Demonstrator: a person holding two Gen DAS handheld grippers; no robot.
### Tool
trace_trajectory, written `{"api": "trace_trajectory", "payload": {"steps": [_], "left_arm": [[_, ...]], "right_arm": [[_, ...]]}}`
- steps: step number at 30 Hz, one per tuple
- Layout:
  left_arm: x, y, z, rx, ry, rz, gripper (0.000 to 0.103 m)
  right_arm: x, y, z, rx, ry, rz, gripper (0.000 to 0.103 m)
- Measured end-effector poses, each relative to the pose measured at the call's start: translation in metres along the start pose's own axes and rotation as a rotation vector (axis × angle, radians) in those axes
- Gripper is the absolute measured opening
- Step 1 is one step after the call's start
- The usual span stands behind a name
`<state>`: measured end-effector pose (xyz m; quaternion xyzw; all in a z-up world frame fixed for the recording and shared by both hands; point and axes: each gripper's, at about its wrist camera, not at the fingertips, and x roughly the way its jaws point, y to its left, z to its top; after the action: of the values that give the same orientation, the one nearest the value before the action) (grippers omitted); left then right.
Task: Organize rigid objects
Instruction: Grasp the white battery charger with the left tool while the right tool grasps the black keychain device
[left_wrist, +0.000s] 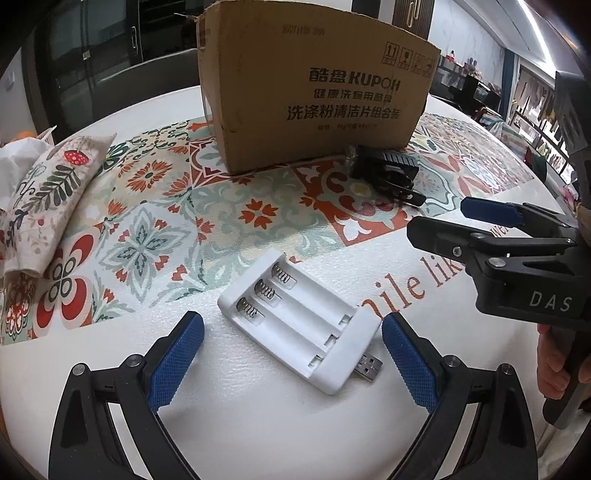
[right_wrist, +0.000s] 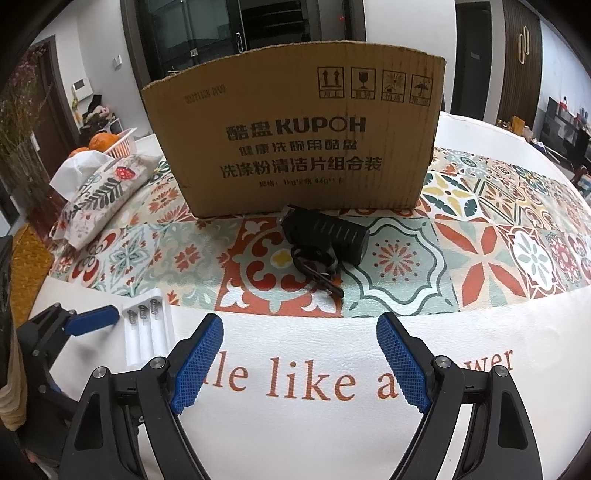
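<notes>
Blue pads (left_wrist: 177, 363) of the left gripper (left_wrist: 291, 363) stand wide apart, either side of the white charger (left_wrist: 301, 325), not touching it. Its 3 slots are empty and a USB plug sticks out at the near end. Over bare white tabletop (right_wrist: 295, 435), the right gripper (right_wrist: 299, 363) is spread too, holding nothing. Beyond it a black gadget (right_wrist: 327, 236) lies on the patterned cloth (right_wrist: 480, 251), just before the cardboard box (right_wrist: 295, 129). Further left sits a tissue pouch (right_wrist: 99, 195).
</notes>
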<state>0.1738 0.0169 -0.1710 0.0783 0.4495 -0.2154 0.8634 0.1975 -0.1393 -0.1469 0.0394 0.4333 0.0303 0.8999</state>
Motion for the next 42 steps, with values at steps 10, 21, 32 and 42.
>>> {"api": "trace_trajectory", "payload": {"steps": [10,21,32,42], "left_arm": [[0.000,-0.003,-0.001,0.008,-0.030,0.041,0.082],[0.008,0.003,0.009,-0.023,-0.030,0.072,0.085],[0.015,0.002,0.021,-0.255,0.001,0.206,0.084],[0.019,-0.003,0.019,-0.365,-0.032,0.330,0.080]], "right_arm": [[0.014,-0.008,0.005,0.012,0.011,0.023,0.086],[0.025,-0.010,0.014,0.020,0.014,0.044,0.086],[0.022,-0.026,0.017,0.053,0.002,0.050,0.086],[0.026,-0.042,0.017,0.091,0.017,0.077,0.086]]}}
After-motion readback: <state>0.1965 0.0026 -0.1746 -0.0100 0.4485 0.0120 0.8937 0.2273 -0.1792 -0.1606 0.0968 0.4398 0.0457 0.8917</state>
